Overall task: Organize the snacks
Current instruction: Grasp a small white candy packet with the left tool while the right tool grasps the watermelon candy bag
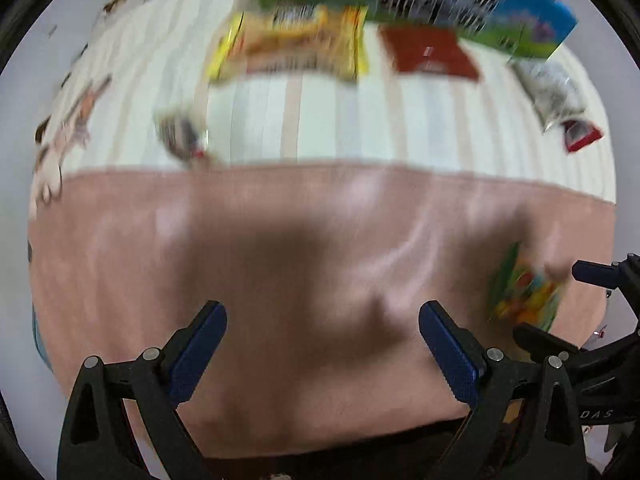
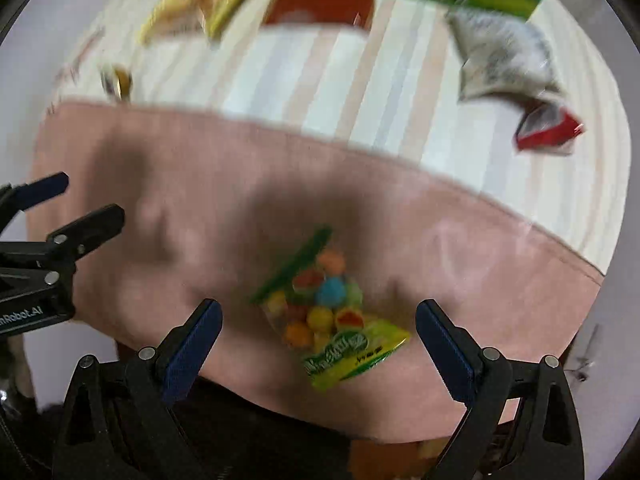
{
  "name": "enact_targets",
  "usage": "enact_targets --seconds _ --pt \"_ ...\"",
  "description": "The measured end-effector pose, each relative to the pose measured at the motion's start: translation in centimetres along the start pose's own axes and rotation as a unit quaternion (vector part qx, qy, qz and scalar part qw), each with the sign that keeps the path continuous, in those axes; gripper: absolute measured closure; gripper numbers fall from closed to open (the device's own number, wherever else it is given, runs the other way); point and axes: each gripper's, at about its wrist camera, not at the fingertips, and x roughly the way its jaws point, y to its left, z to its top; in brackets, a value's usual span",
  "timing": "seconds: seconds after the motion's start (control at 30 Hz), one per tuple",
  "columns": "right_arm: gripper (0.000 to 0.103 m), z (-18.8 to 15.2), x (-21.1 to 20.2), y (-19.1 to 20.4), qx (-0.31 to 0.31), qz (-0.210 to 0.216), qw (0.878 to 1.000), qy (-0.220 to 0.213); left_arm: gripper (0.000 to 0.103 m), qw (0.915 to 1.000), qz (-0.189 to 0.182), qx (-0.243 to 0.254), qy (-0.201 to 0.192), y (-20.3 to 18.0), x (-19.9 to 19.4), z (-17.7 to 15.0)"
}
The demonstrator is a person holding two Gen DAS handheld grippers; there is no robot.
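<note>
Both views are motion-blurred. A clear bag of coloured candy balls (image 2: 326,312) with a green and yellow label lies on the pink cloth (image 2: 460,248), between and just ahead of my open right gripper (image 2: 318,320); it also shows in the left wrist view (image 1: 524,290). My left gripper (image 1: 322,320) is open and empty over bare pink cloth (image 1: 280,240). Farther off on the striped cloth lie a yellow snack bag (image 1: 292,44), a red packet (image 1: 430,52), a grey-white bag (image 1: 554,88), a small red-white packet (image 1: 580,136) and a small wrapped snack (image 1: 184,136).
A blue and green box (image 1: 460,0) stands at the far edge of the striped cloth (image 1: 360,120). In the right wrist view the left gripper (image 2: 60,216) sits at the left edge. The cloth's near edge drops off just below both grippers.
</note>
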Motion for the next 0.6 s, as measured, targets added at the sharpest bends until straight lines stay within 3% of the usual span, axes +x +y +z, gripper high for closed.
enact_targets --seconds 0.1,0.2,0.4,0.6 --pt "0.008 -0.9 1.8 0.4 -0.017 -0.009 1.0 0.022 0.004 0.9999 0.0 -0.015 0.007 0.6 0.6 -0.6" --pt "0.043 -1.6 3.1 -0.2 -0.004 -0.012 0.999 0.033 0.004 0.9994 -0.001 -0.033 0.008 1.8 0.6 -0.7" --pt "0.05 -1.6 2.5 -3.2 0.102 0.042 0.994 0.0 0.004 0.9962 -0.004 -0.087 -0.007 5.5 -0.4 1.2" --pt "0.05 0.1 1.4 -6.4 0.245 0.129 0.96 -0.046 0.004 0.9876 -0.011 -0.155 -0.025 10.3 -1.2 4.6"
